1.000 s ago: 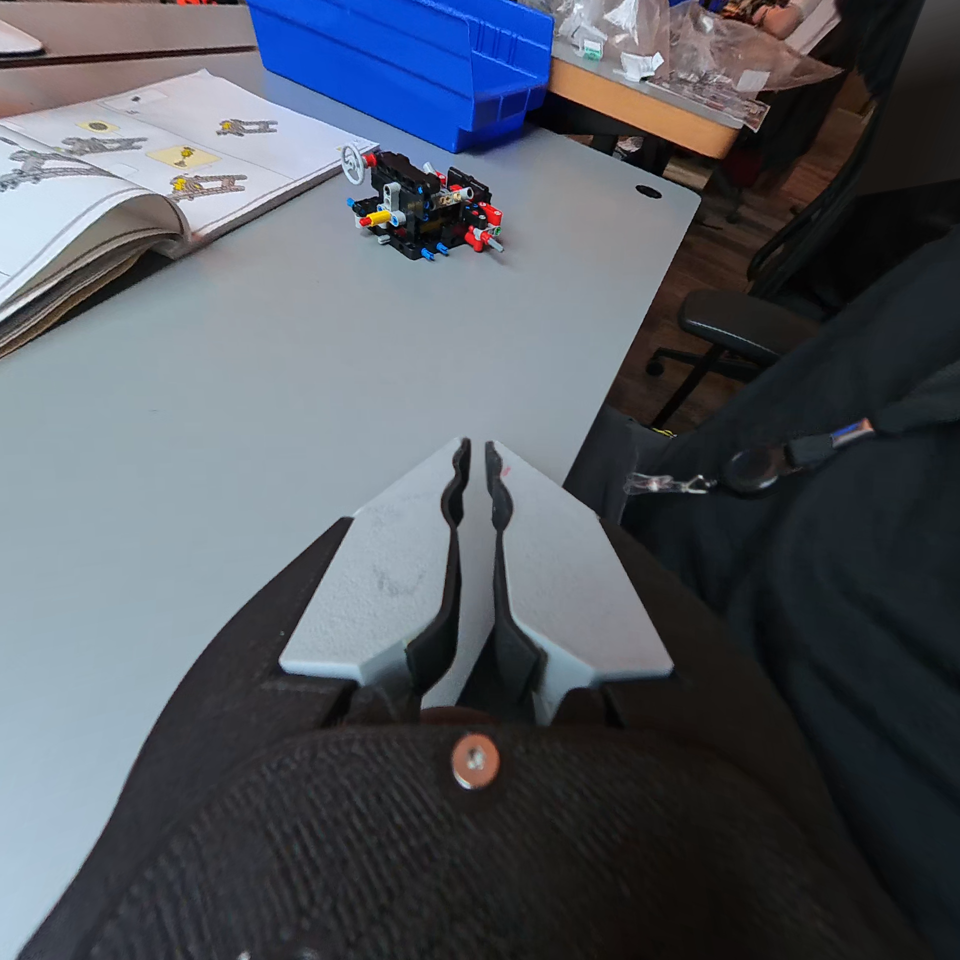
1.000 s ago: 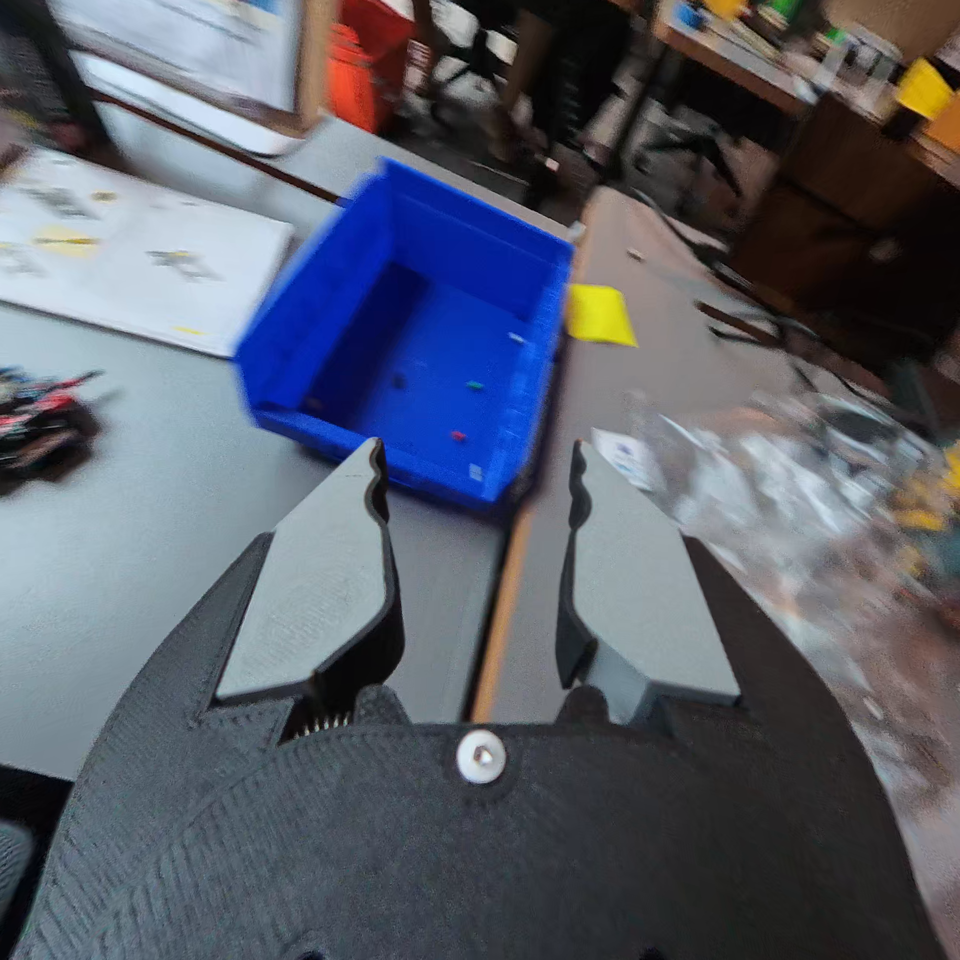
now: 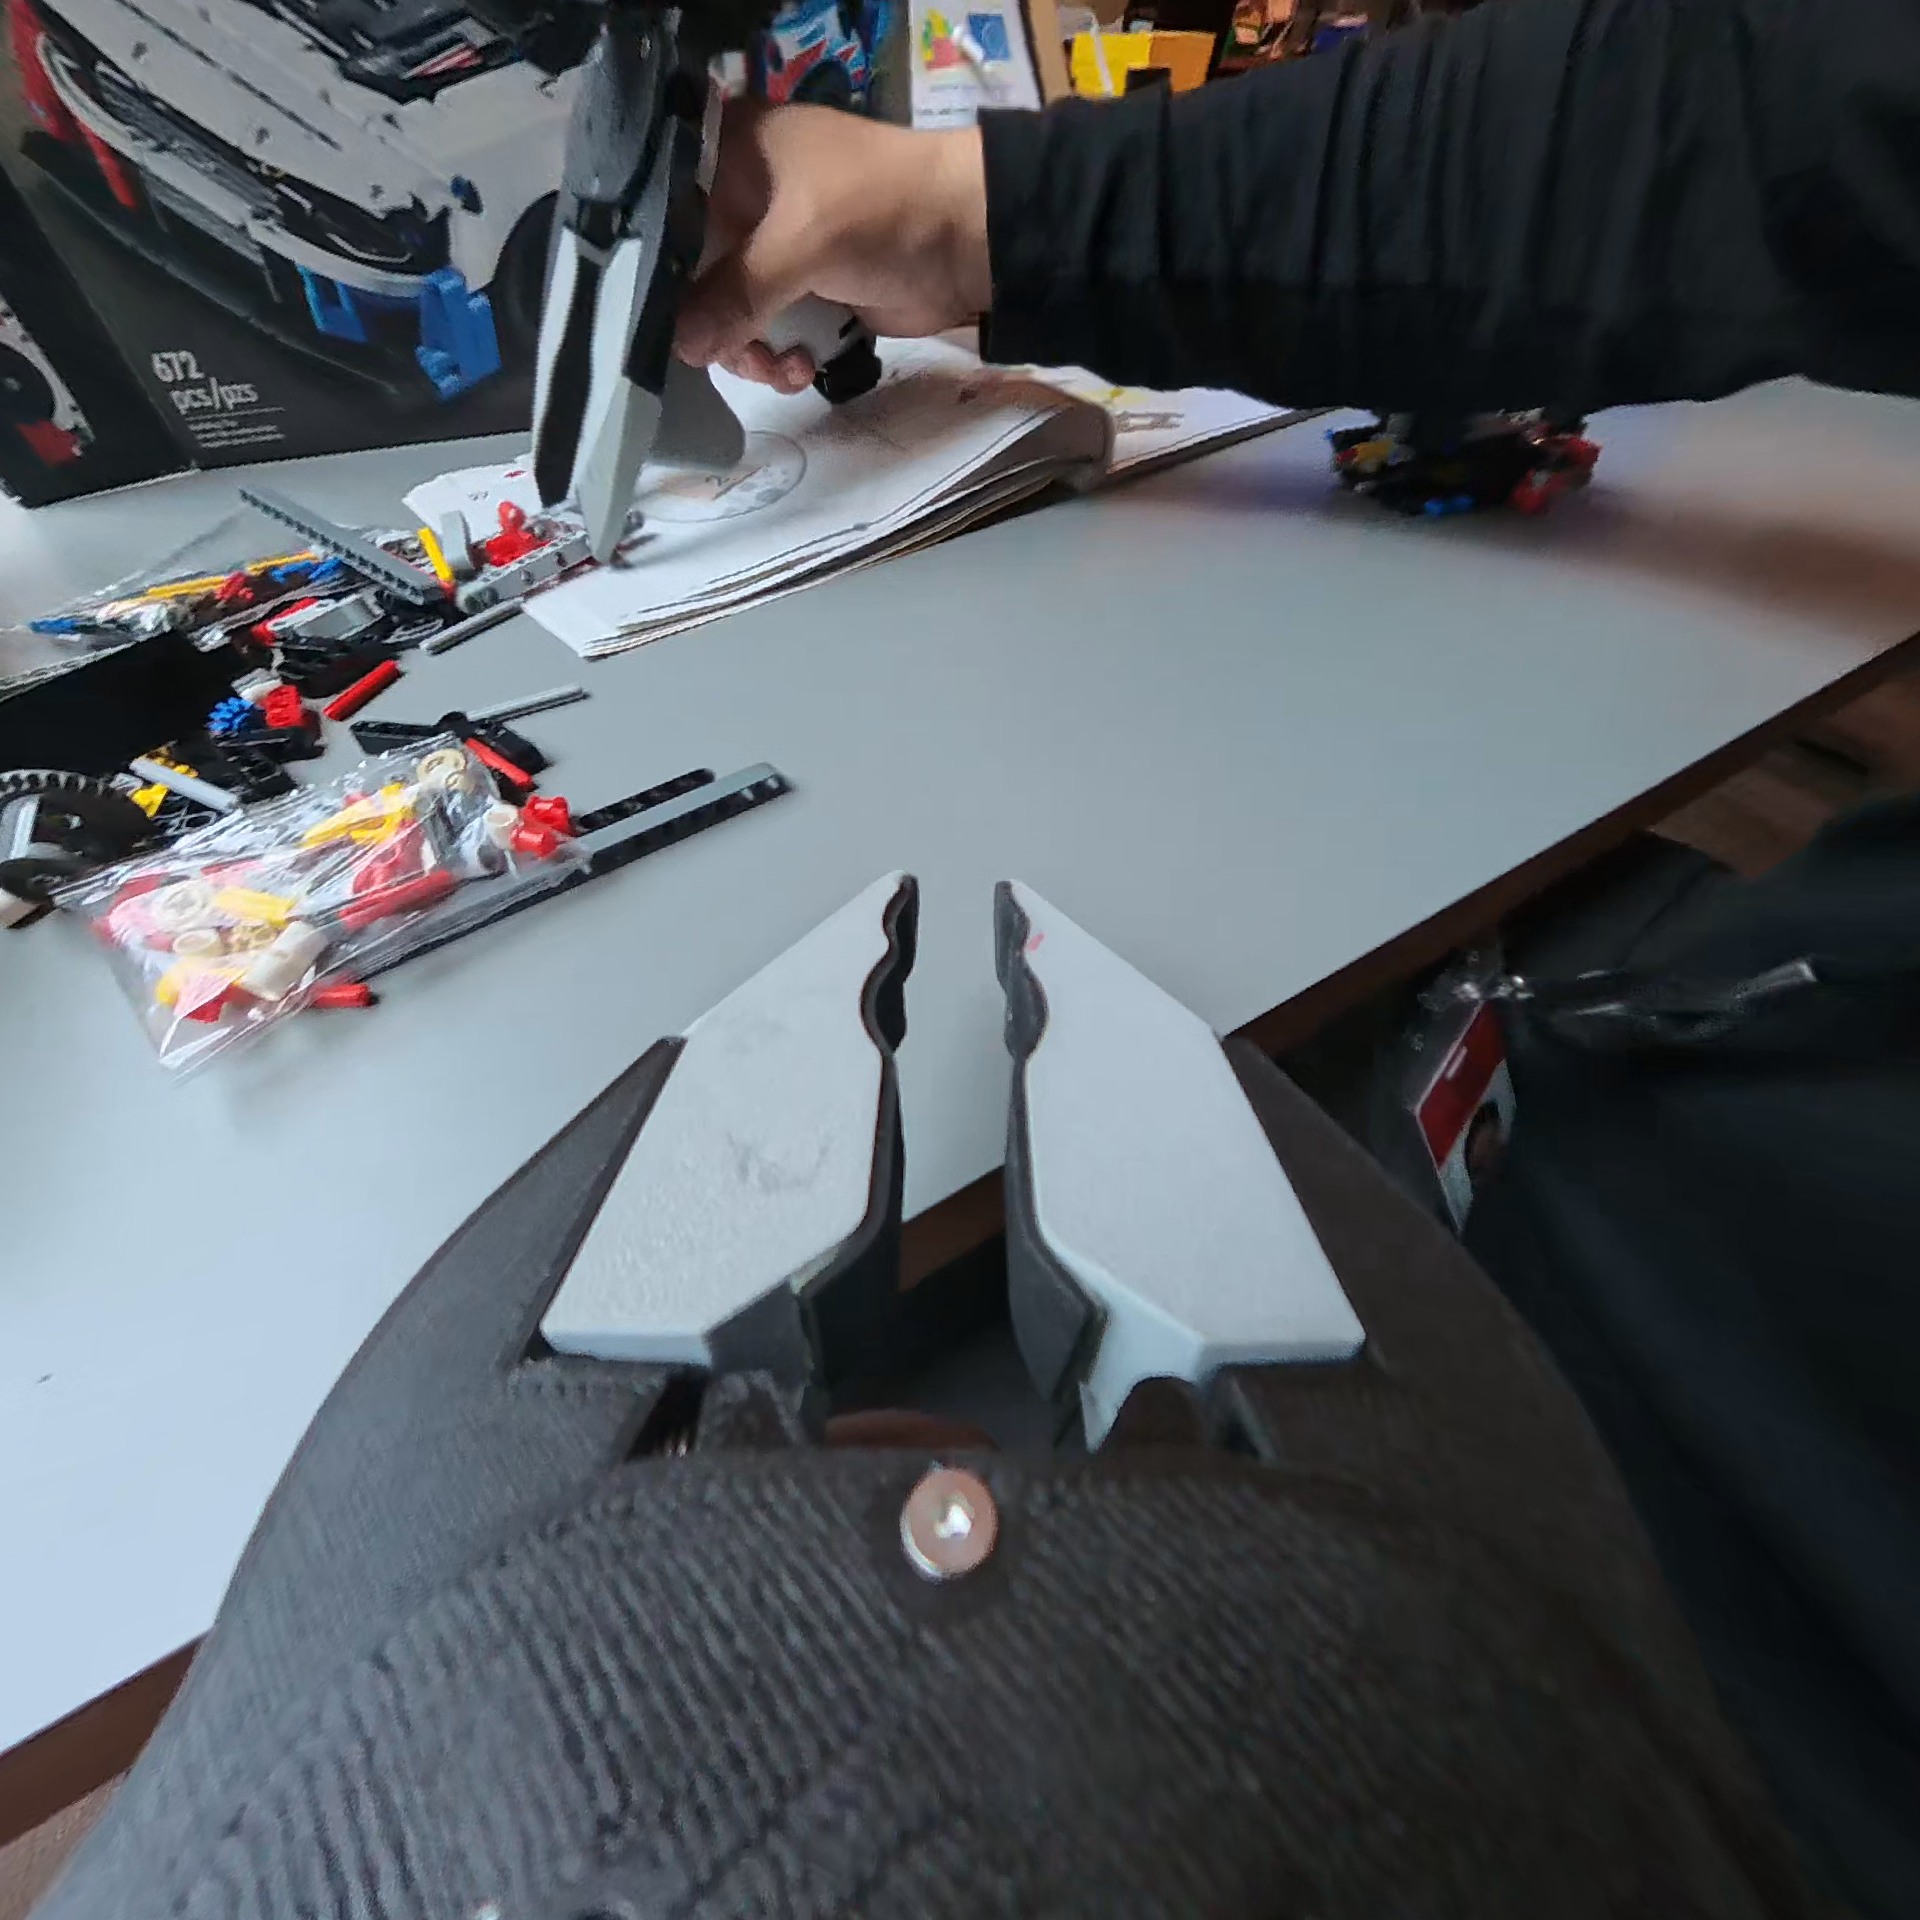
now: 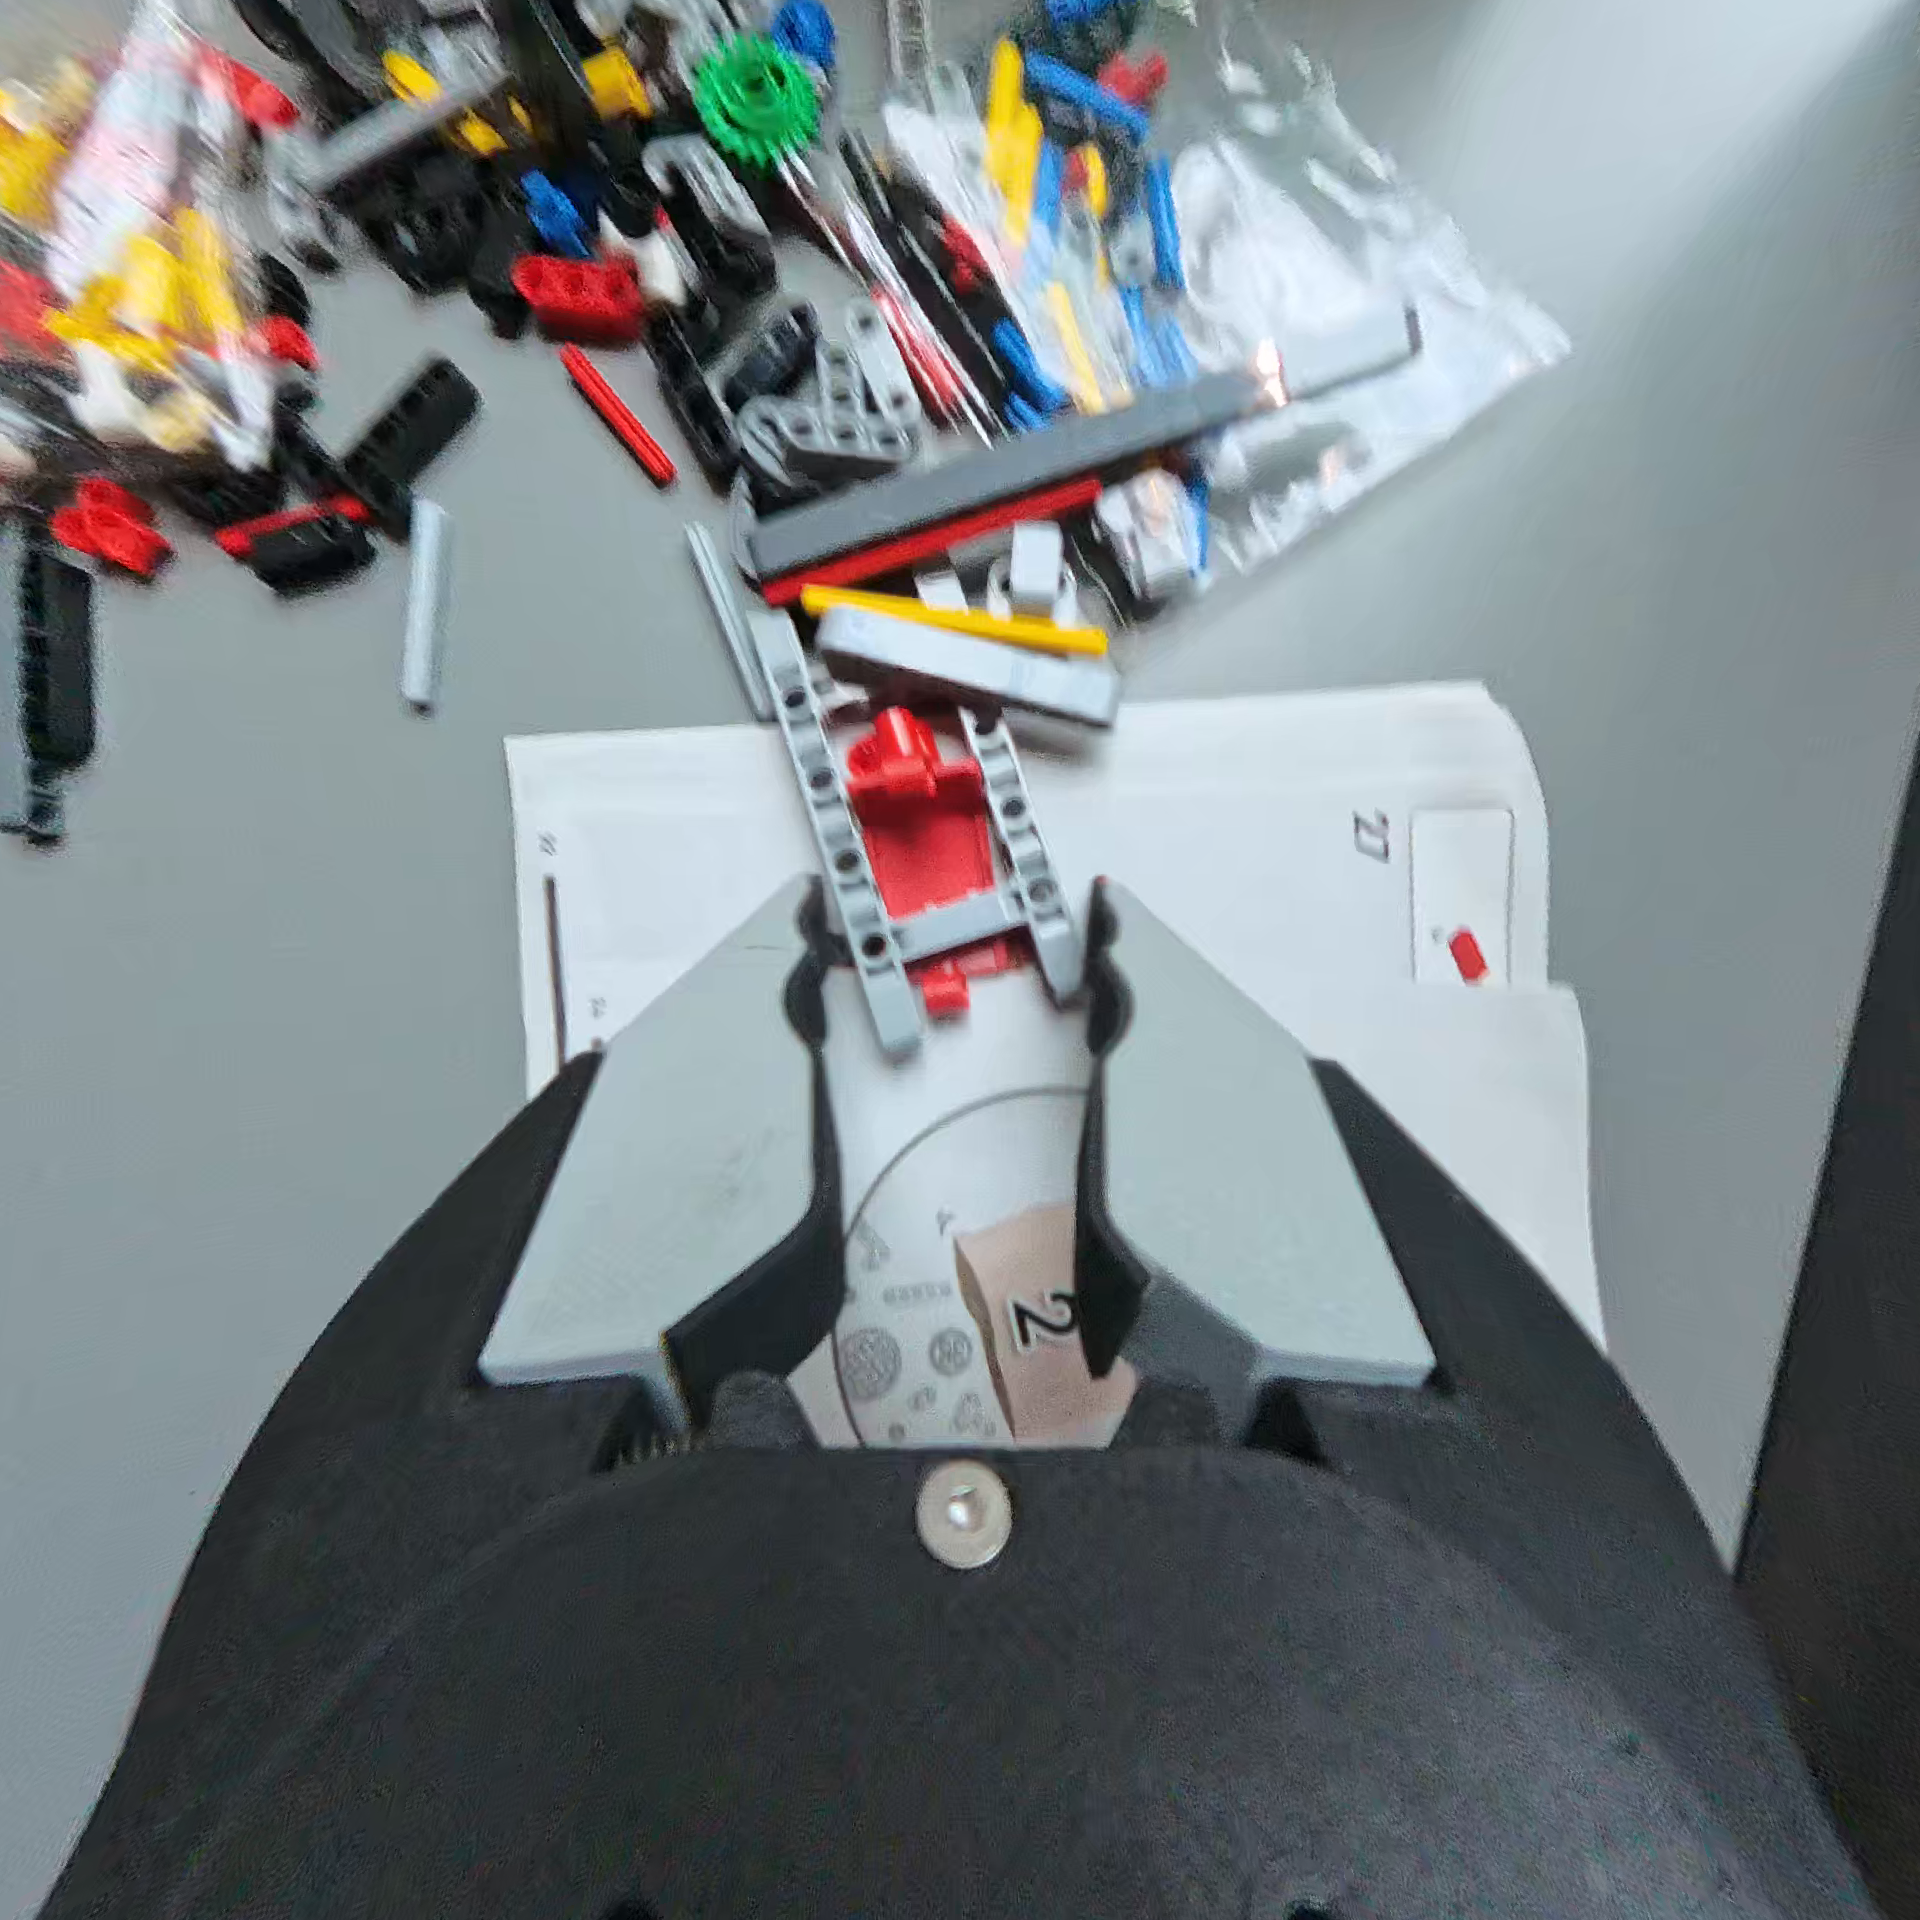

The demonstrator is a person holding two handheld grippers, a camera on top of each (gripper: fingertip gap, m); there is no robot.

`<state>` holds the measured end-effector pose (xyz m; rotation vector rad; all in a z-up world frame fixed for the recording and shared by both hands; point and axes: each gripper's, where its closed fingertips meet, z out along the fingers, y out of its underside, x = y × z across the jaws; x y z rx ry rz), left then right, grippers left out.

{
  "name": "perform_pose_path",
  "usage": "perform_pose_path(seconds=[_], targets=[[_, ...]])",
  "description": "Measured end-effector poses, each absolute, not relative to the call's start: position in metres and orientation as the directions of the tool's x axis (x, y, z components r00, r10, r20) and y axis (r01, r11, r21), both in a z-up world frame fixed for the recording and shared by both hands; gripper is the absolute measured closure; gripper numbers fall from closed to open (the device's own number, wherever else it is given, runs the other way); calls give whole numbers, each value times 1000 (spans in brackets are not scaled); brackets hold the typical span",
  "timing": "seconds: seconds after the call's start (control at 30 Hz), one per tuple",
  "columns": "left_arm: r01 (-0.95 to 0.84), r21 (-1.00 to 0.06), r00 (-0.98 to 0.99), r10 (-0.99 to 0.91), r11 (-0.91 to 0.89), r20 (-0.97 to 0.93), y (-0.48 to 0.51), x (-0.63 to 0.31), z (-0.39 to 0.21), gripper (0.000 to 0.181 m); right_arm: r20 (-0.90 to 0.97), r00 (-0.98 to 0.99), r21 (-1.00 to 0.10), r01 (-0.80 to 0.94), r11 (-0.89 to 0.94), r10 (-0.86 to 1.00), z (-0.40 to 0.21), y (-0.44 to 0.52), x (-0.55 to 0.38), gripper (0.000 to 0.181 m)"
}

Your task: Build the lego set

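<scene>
My right gripper (image 4: pixel 951 914) points down over the open instruction booklet (image 4: pixel 1299 831). Its jaws are closed against the two grey side beams of a small grey and red frame assembly (image 4: pixel 925 831) lying half on the page. The left wrist view shows that gripper (image 3: pixel 587 520) in a person's hand (image 3: pixel 831 229), tips on the frame (image 3: pixel 509 551). My left gripper (image 3: pixel 956 904) hovers over the table's near edge, slightly open and empty. A black partly built model (image 3: pixel 1455 468) sits at the far right.
Loose Lego parts (image 4: pixel 727 260) and clear bags of parts (image 3: pixel 291 904) lie left of the booklet (image 3: pixel 935 457). The set's box (image 3: pixel 208 312) stands at the back left. The table edge (image 3: pixel 1558 810) runs diagonally to the right. A dark sleeve crosses above the booklet. One gripper's finger ends stand about 30 cm off the other's.
The left view has swung from the model to the parts pile, and its jaws have parted a little. The right gripper moved from the blue bin down to the booklet and narrowed onto the frame.
</scene>
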<state>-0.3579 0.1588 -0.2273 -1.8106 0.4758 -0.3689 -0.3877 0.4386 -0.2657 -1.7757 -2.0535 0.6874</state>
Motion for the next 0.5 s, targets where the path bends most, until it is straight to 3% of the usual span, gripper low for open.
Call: perform_pose_path(seconds=[0.17, 0.5], targets=[[-94, -959, 884, -466, -266, 43, 164, -368, -231, 170, -190, -234, -593, 801, 79, 953, -263, 405, -422, 143], [-75, -942, 918, -392, -327, 63, 166, -383, -243, 171, -245, -230, -700, 714, -8, 942, -222, 386, -438, 137]])
